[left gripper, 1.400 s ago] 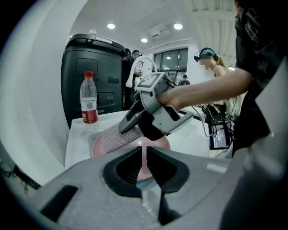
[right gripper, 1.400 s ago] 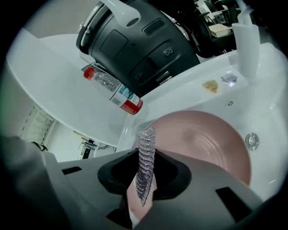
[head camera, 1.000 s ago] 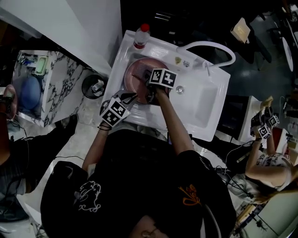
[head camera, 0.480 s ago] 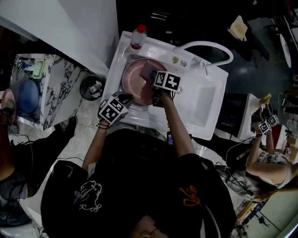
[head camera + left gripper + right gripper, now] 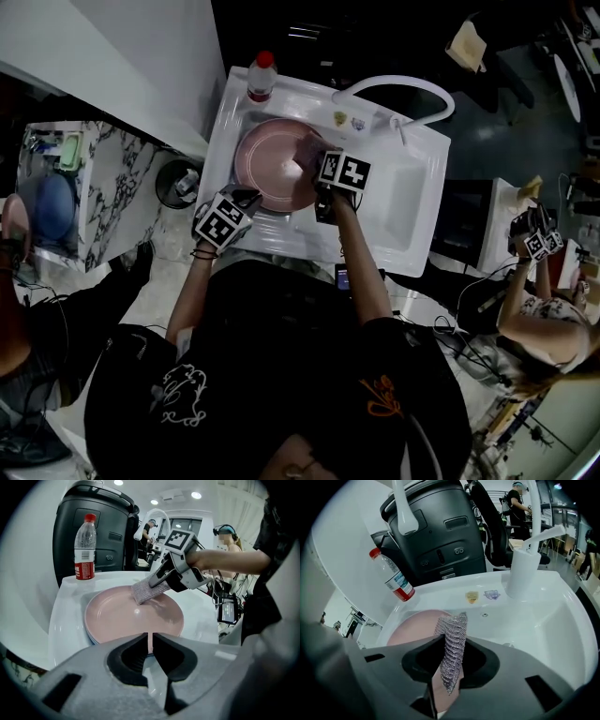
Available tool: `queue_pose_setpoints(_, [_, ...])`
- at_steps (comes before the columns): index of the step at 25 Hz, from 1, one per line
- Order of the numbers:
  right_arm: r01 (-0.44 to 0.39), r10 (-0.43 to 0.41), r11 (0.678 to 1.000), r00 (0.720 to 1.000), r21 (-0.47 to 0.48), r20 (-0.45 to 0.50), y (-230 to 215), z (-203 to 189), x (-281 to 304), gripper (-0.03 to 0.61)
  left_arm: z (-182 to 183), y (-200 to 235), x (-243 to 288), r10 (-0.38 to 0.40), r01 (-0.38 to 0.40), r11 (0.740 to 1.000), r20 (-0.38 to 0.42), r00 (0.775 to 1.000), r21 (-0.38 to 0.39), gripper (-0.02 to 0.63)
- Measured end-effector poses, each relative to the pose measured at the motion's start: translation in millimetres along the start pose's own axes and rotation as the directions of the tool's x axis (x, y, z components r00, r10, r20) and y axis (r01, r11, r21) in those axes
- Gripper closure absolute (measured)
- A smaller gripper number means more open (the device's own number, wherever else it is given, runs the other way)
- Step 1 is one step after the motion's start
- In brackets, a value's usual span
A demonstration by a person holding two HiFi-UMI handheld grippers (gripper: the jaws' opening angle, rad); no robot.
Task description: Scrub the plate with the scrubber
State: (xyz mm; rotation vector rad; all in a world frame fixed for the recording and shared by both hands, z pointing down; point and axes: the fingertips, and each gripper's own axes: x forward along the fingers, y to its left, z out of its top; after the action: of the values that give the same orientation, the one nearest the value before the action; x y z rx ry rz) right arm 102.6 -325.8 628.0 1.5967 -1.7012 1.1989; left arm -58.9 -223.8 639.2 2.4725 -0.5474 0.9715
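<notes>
A pink plate (image 5: 267,164) lies in the left basin of the white sink (image 5: 412,211). My left gripper (image 5: 244,200) is shut on the plate's near rim; in the left gripper view the thin pink edge sits between the jaws of the left gripper (image 5: 149,642). My right gripper (image 5: 317,161) is shut on a silvery mesh scrubber (image 5: 452,637), which rests on the right part of the plate (image 5: 410,630). From the left gripper view, the scrubber (image 5: 149,590) touches the plate (image 5: 131,618) on its far side.
A clear water bottle with a red cap (image 5: 261,77) stands at the sink's back left corner. A white faucet (image 5: 394,92) arches over the back rim. A blue edge (image 5: 91,638) shows under the pink plate. Another person (image 5: 539,309) stands at the right.
The right gripper has slid the scrubber toward the plate's right side, leaving more of the pink surface uncovered. The left gripper has kept its hold on the near rim.
</notes>
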Motion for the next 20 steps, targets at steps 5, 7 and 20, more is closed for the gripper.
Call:
queue_pose_setpoints(5, [0.029, -0.029, 0.999, 1.0, 0.018, -0.002, -18.4, -2.9, -6.3, 0.499, 0.9, 1.8, 3.0, 0.012, -0.012, 1.0, -0.003, 1.0, -0.008, 0.572])
queue_pose_setpoints(7, [0.02, -0.02, 0.999, 1.0, 0.027, 0.002, -20.3, -3.4, -7.4, 0.499, 0.8, 2.7, 3.8, 0.019, -0.019, 1.0, -0.012, 1.0, 0.003, 0.572])
queue_pose_setpoints(20, [-0.295, 0.298, 0.952, 0.954, 0.077, -0.022, 92.3, -23.1, -0.7, 0.499, 14.4, -0.5, -18.6, 0.05, -0.05, 0.999, 0.065, 0.997, -0.012, 0.572])
